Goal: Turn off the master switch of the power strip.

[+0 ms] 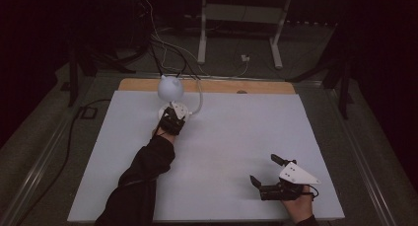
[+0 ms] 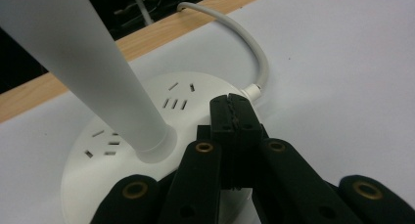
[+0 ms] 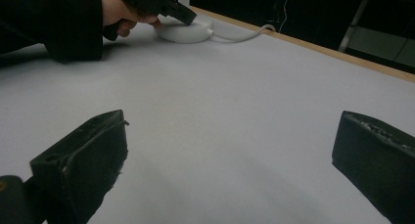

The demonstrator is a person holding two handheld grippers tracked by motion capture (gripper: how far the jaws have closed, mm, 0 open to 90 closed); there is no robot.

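At the far left of the bench [image 1: 222, 152], left gripper [image 2: 234, 117]: fingers pressed together, nothing pinched between them, tips resting on or just over the near rim of the lamp base [image 2: 122, 150]; contact itself not resolvable from the left gripper view

Base is a white round disc with groups of slots in its top face. Stem [image 2: 93, 72] rises from the disc's middle, just beside the closed tips, and leans up and away to the round head [image 1: 170, 88], which hangs over the base in the high view. Long axis of the lamp is thus near vertical, tilted slightly. White cord [image 2: 254, 57] leaves the base rim close to the fingertips and curves off over the wooden back edge of the bench

Key relation: lamp lies directly ahead of and under the left fingers, toward the far edge. Judgement: closed tips on the base suggest a press or a push on the disc rather than a grasp; any push would run away from the person, toward the cord side

Right gripper [image 1: 263, 170]: fingers spread wide, empty, low over bare bench at the near right corner. Lamp well apart from it, across the bench toward the far left. Left hand is clearly the nearer one; right is idle
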